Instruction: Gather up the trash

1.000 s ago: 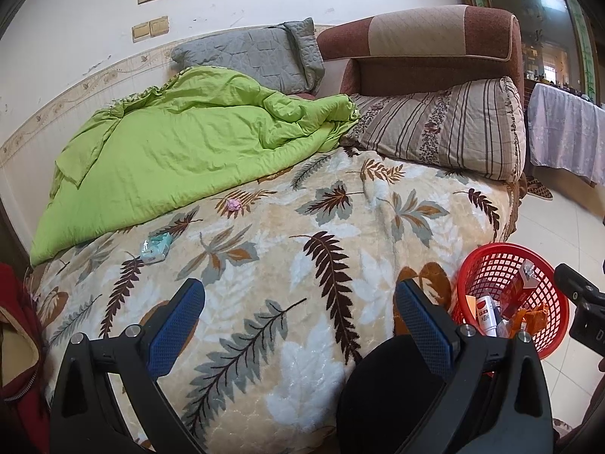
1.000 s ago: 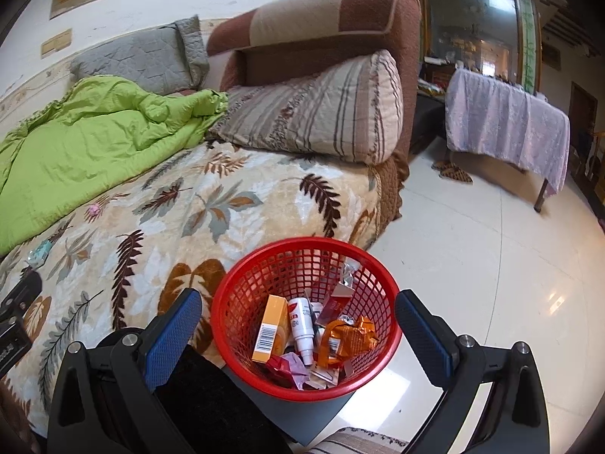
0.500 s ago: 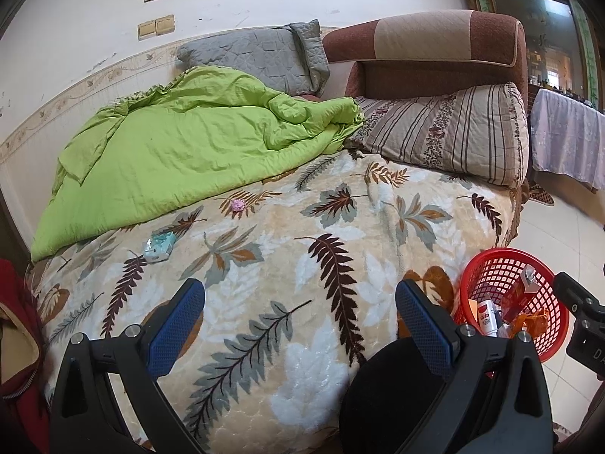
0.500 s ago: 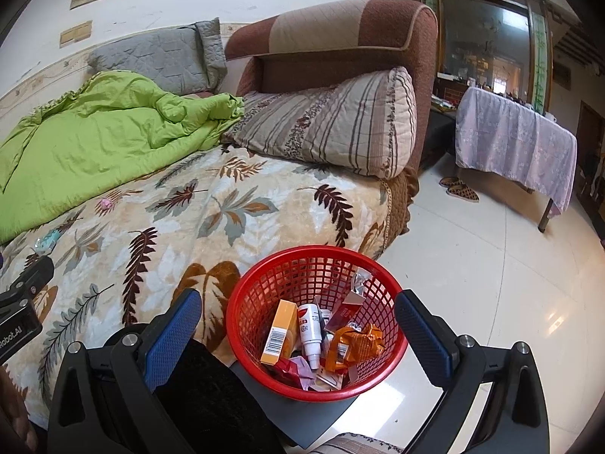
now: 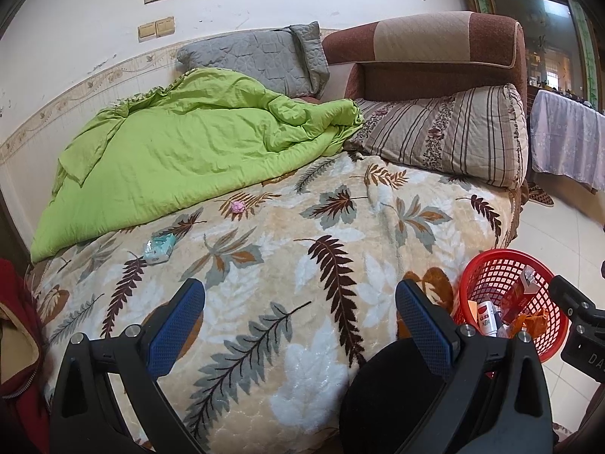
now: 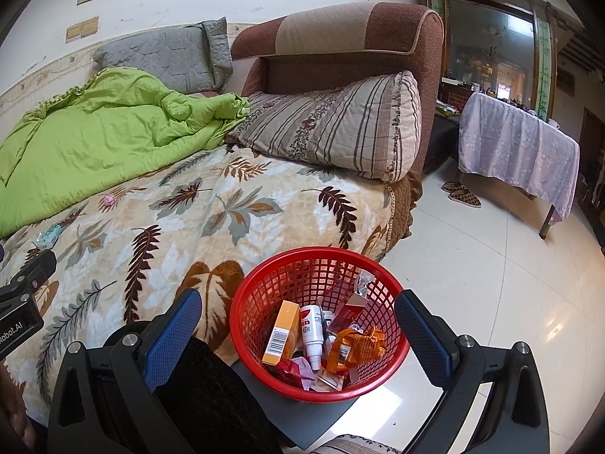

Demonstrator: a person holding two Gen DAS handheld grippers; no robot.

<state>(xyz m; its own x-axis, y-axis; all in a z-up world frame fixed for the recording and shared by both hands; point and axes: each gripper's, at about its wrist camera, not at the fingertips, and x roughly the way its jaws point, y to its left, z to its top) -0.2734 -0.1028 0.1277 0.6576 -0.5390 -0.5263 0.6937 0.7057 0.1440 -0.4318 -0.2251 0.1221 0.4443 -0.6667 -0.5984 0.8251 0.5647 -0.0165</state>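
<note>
A red mesh basket (image 6: 264, 283) holds boxes, a white bottle and wrappers; it stands beside the bed and shows at the right of the left wrist view (image 5: 487, 265). A teal wrapper (image 5: 159, 247) and a small pink scrap (image 5: 238, 207) lie on the leaf-patterned blanket (image 5: 302, 283); both also show in the right wrist view, the wrapper (image 6: 49, 235) and the scrap (image 6: 109, 199). My left gripper (image 5: 298, 302) is open and empty above the blanket's near part. My right gripper (image 6: 298, 310) is open and empty just above the basket.
A green quilt (image 5: 181, 151), a grey pillow (image 5: 257, 60) and a striped pillow (image 5: 446, 136) lie at the bed's far side against a brown headboard (image 5: 435, 56). A cloth-covered table (image 6: 518, 147) and slippers (image 6: 461, 193) stand on the white tile floor (image 6: 491, 283).
Both grippers have drawn back and risen a little, so the bed and basket look slightly farther. Both stay open and empty.
</note>
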